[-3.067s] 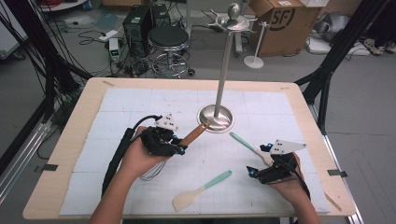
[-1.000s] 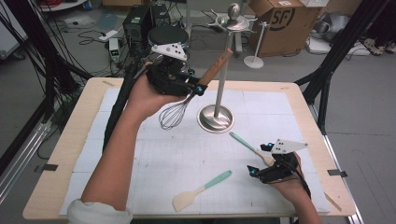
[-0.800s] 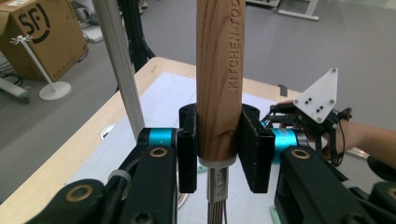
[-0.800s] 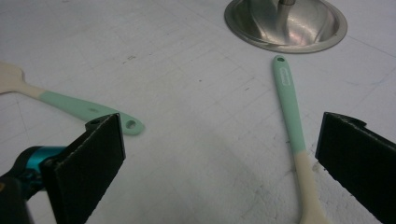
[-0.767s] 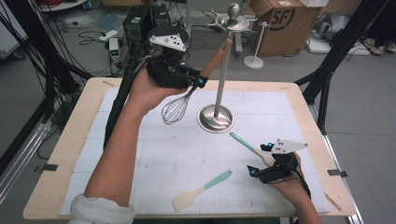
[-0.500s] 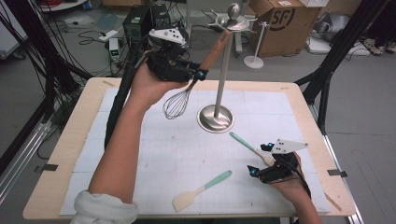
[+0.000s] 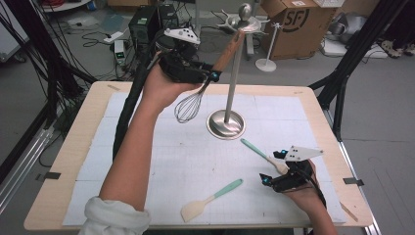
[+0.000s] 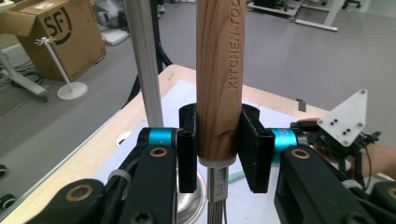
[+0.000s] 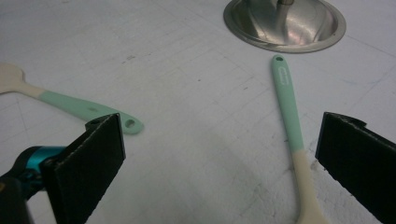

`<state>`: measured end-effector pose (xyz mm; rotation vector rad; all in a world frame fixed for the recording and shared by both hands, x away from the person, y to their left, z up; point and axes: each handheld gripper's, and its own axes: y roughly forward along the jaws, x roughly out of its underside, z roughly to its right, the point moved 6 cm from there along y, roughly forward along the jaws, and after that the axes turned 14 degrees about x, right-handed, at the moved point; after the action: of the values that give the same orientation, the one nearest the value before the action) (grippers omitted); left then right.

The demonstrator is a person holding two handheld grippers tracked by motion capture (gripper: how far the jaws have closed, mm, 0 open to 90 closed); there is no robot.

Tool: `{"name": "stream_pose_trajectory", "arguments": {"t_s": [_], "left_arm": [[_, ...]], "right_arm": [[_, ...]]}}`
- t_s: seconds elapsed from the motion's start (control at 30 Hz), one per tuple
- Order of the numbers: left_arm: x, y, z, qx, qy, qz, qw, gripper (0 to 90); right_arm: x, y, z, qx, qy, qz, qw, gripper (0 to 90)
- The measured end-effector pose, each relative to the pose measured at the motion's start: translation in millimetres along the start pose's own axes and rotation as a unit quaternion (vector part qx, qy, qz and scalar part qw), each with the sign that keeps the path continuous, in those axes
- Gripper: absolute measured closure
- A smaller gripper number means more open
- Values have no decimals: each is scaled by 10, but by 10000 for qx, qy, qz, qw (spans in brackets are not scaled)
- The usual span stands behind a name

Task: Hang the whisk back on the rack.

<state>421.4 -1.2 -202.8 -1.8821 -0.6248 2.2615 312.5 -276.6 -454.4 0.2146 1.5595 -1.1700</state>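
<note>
Left gripper view: left gripper [image 8: 218, 156] clenched on whisk [image 8: 219, 79] at its wooden handle, wires hanging down.
Whisk: raised beside stand [image 7: 234, 73], handle tip near the top hooks.
Advice: hold firm, ease tip onto a hook.
Right gripper [image 9: 219, 163]: released, low over the mat, spoon [image 9: 292, 126] between its jaws.

Lab, cable bundles [image 7: 29, 54], PC tower [image 7: 143, 23], cardboard box [image 7: 288, 24]
</note>
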Motion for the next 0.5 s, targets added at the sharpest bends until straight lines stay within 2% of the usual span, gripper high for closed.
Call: {"name": "stream_pose_trajectory", "arguments": {"t_s": [0.37,0.5], "left_arm": [[57,176,-119,-147,-146,-152,9997,710],[59,266,-146,-106,-207,-139,9996,710]], "right_arm": [[4,-5,4,-4,16,-24,10000,3],[7,-1,5,-2,19,-22,10000,3]]}}
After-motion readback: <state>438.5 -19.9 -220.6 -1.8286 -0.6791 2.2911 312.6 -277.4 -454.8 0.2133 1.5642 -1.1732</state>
